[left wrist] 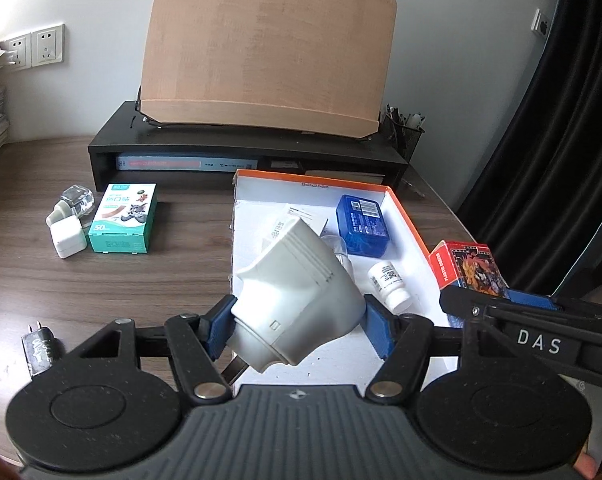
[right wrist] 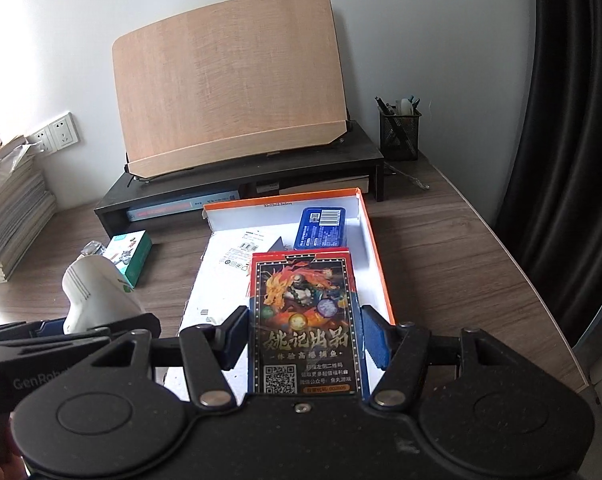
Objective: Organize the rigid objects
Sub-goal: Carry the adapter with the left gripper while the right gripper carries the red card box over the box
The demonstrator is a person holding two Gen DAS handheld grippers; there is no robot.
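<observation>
A: What does the left gripper (left wrist: 299, 326) hold?

B: Its 2 blue pads pinch a cream-white moulded plastic appliance with ribbed lines (left wrist: 297, 294), tilted, above the near left corner of the shallow white cardboard box with an orange rim (left wrist: 409, 220). What kind of appliance it is I cannot tell.

A: And the right gripper (right wrist: 305, 336)?

B: It clamps a red and black pack of playing cards with a dragon picture (right wrist: 305, 320) by its 2 long edges, above the box's near end. The pack's lower end is cut off behind the gripper body.

A: What lies inside the box?

B: A blue rectangular tin with a barcode label (left wrist: 363, 226) at its far right, a small white pill bottle (left wrist: 391, 286) lying on its side nearer, and a clear item mostly hidden behind the white appliance. The wrist views hide much of the box floor.

A: Left of the box?

B: On the wood-grain desk (left wrist: 61, 280) lie a green carton of plasters (left wrist: 123, 218), a white plug adapter (left wrist: 67, 238) just beside it, and a clear glass stopper (left wrist: 77, 200) behind. A dark 2-pin plug (left wrist: 41, 346) lies nearer, half hidden by the gripper.
</observation>
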